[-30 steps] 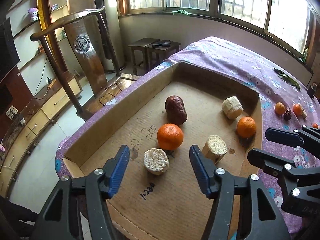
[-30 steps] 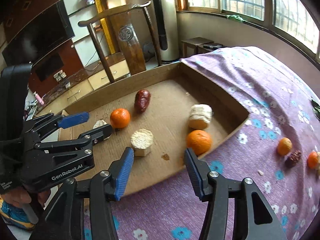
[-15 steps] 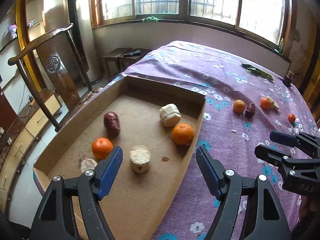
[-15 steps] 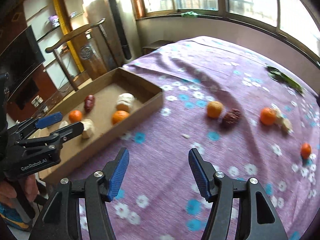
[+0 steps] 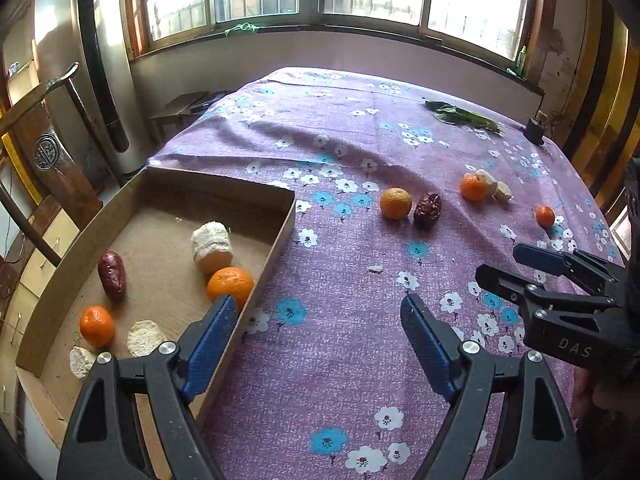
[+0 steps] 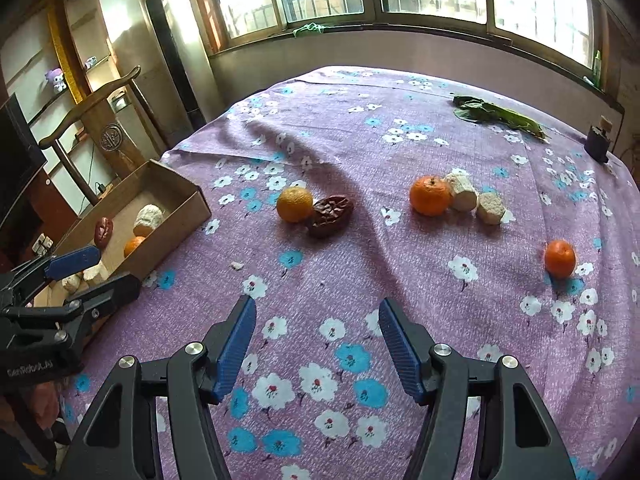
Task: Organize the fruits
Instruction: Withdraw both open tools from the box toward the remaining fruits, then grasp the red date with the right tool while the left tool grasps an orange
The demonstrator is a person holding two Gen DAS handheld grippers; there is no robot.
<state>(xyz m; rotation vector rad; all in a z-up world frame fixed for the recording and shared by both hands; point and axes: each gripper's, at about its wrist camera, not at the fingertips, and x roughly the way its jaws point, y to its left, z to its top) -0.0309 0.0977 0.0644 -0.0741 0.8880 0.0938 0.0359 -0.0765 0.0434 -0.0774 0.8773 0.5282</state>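
Fruits half sorted: both grippers turned from the box to the loose pieces on the cloth

Fruits lie in two groups: round orange tangerines [image 5: 229,285], a dark red wrinkled date [image 5: 112,270] and pale corn-cob chunks [image 5: 211,241] sit inside the shallow brown cardboard box [image 5: 276,248] at the left of the frame, while an orange tangerine [image 6: 294,204] touching a dark date [image 6: 330,210], a second tangerine [image 6: 430,195] beside two cob chunks [image 6: 462,192], and a small lone tangerine [image 6: 559,258] remain on the purple flowered tablecloth [image 6: 360,264]. A second ago both views looked down into the box; now they face the cloth. The left gripper [image 5: 319,340] and right gripper [image 6: 317,338] are empty, jaws opening, so I judge another pickup is next, probably the nearest tangerine-date pair.
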